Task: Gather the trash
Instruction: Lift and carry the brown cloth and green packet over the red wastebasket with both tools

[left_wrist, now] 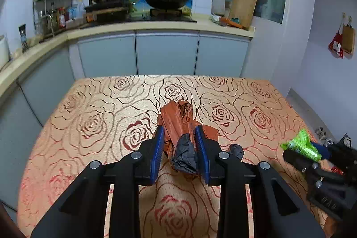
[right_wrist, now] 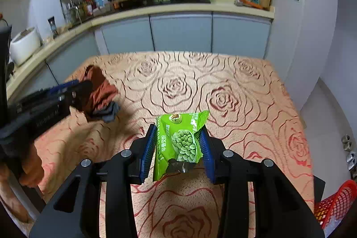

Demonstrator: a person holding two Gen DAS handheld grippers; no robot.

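Observation:
A crumpled orange-brown wrapper [left_wrist: 176, 122] with a dark grey plastic scrap [left_wrist: 185, 154] lies on the rose-patterned tablecloth [left_wrist: 100, 115]. My left gripper [left_wrist: 179, 134] has its blue pads on both sides of this trash, closed against it. It also shows in the right wrist view [right_wrist: 100, 93] with the left gripper [right_wrist: 73, 87] on it. My right gripper [right_wrist: 177, 135] is shut on a green snack packet [right_wrist: 180, 142], held just above the cloth. In the left wrist view the packet [left_wrist: 301, 145] and right gripper [left_wrist: 308, 155] are at the right edge.
A red mesh basket [right_wrist: 334, 202] sits off the table's lower right corner. Grey kitchen cabinets [left_wrist: 167, 52] and a counter with pans, a rack and a cutting board stand beyond the table's far edge. A white rice cooker [right_wrist: 24, 44] is on the left counter.

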